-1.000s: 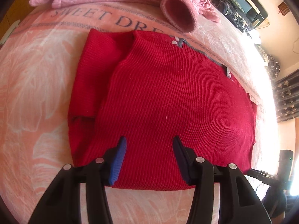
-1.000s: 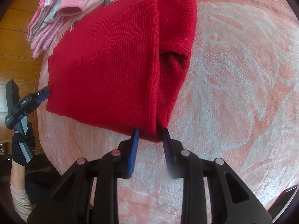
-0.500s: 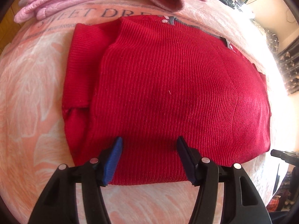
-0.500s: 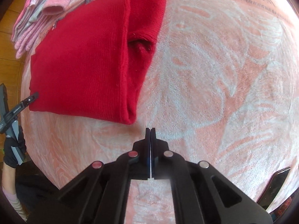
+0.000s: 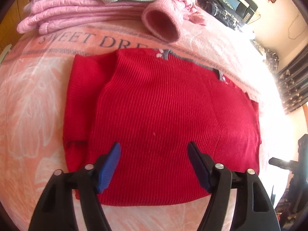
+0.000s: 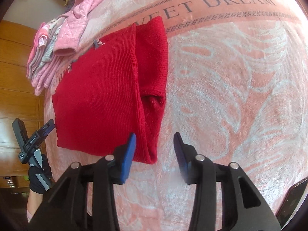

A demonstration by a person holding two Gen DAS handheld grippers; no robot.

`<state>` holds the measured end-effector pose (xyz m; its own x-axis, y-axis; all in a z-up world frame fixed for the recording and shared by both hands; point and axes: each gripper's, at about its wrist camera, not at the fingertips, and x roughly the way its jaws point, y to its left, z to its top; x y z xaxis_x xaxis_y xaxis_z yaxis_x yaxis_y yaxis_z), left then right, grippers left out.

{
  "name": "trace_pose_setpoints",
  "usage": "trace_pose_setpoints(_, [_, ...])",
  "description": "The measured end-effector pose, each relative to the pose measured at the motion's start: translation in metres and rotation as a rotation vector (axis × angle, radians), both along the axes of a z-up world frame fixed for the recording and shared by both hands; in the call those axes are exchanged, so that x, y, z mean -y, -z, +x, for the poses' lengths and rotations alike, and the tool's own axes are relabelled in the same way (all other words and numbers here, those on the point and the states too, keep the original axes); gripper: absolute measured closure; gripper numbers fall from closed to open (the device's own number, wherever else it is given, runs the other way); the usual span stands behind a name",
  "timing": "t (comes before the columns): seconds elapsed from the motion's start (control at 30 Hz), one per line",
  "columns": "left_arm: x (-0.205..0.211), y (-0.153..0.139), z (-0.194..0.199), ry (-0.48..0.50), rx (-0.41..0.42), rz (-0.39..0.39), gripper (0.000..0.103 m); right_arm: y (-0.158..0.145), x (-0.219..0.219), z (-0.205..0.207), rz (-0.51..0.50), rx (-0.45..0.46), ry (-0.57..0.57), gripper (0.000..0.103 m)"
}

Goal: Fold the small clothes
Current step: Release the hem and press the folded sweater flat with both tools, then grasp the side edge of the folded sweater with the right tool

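While the red knit garment [image 5: 169, 119] is lying part-folded on the pink blanket [image 6: 240, 96], I am holding my left gripper [image 5: 154, 165] and right gripper [image 6: 154, 150] spread and empty, aiming to pinch both layers at the near hem.

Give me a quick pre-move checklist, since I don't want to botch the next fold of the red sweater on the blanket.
1. Left gripper open, holding nothing: ok.
2. Right gripper open, holding nothing: ok.
3. Red sweater lies flat on the pink blanket, one side with its sleeve already folded in: ok.
4. Right gripper lined up with the sweater's near corner: ok.
5. Left gripper's fingers over the near hem: ok; whether they touch the knit: cannot tell.
6. Pink cuff from the folded stack clear of the sweater's far edge: ok, though close.
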<state>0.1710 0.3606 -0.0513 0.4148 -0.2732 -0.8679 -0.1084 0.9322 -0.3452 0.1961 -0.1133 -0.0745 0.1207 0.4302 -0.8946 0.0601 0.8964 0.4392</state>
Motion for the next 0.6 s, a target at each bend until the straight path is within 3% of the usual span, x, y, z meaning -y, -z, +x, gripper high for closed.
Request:
trace_pose_setpoints(0.17, [0.002,0.001,0.02,-0.003,0.008,0.007,0.023,0.009,-0.003,0.022,0.01,-0.007,0.009,0.051])
trace_pose_setpoints(0.37, [-0.015,0.016,0.03,-0.044,-0.017,0.019,0.023,0.032,-0.009,0.039,0.082,-0.022,0.038,0.051])
trace_pose_setpoints(0.6, [-0.022,0.025,0.032,-0.027,-0.023,0.019,0.023,0.041,-0.015,0.05,0.081,-0.025,0.017,0.05])
